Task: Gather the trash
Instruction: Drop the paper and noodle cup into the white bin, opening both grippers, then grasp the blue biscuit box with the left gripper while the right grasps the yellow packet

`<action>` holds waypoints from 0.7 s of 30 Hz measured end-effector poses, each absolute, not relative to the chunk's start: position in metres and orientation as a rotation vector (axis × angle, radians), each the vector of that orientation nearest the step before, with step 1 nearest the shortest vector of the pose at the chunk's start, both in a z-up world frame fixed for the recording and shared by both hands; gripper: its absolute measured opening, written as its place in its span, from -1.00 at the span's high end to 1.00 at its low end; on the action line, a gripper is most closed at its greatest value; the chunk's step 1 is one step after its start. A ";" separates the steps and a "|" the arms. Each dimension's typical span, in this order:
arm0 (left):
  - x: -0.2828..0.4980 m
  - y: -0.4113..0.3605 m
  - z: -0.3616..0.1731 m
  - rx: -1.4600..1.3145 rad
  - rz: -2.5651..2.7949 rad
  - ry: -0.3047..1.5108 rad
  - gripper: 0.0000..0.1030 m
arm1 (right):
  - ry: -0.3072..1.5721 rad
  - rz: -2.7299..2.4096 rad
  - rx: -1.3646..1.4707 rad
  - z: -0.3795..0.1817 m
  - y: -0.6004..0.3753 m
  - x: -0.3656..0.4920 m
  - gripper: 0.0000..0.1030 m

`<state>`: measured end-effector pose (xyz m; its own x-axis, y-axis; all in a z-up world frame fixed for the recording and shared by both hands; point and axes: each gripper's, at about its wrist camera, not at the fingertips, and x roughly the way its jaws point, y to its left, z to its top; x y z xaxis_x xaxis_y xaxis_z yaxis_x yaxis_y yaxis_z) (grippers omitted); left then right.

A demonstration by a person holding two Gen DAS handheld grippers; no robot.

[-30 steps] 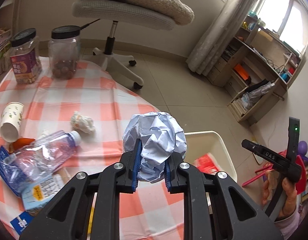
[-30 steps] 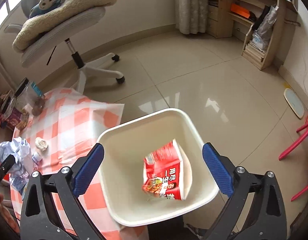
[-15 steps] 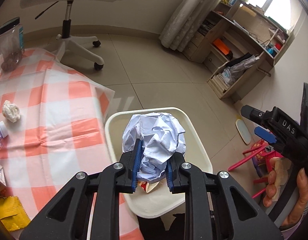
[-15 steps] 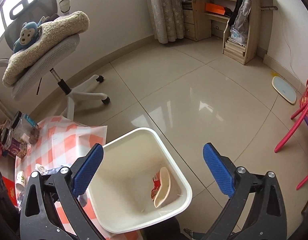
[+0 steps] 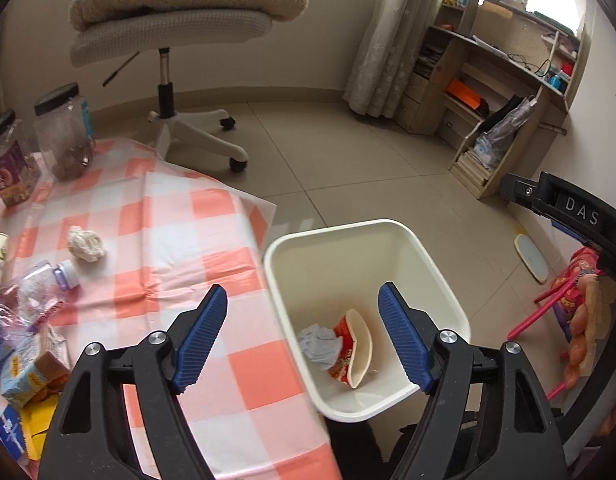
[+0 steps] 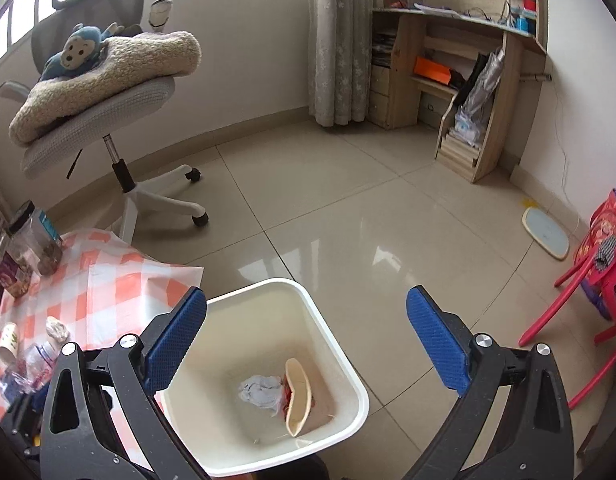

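Checkered tablecloth point(image 5: 179, 216) at 9 o'clock holds more trash; your left gripper point(image 5: 303, 340) and right gripper point(image 6: 305, 340) gape empty over the bin point(image 5: 436, 276) (paper ball point(image 5: 319, 345) inside).

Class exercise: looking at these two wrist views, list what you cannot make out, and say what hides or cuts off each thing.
1. Left wrist view: the litter pile at the checked table's edge is cut off by the frame and the open left gripper.
2. Both views: the red noodle cup in the white plastic bin has unreadable print, too small.
3. Right wrist view: the clear plastic bottle is partly hidden by the open right gripper.
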<state>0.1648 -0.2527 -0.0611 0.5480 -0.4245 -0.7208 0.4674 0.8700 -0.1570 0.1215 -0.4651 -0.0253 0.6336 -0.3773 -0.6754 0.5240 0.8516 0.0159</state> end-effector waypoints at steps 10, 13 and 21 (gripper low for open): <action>0.139 -0.186 -0.045 0.124 -0.343 0.714 -0.78 | 0.696 -0.410 0.068 -0.018 -0.396 0.130 -0.86; 0.136 -0.159 -0.043 0.130 -0.305 0.725 -0.79 | 0.703 -0.371 0.046 -0.017 -0.375 0.135 -0.87; 0.129 -0.078 -0.056 0.266 -0.251 0.837 -0.79 | 0.742 -0.223 -0.054 -0.020 -0.314 0.152 -0.87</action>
<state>0.1289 -0.0781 -0.0561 0.6441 -0.1135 -0.7565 0.3212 0.9376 0.1329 0.1519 -0.3138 -0.0197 0.7149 -0.2198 -0.6638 0.1821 0.9751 -0.1269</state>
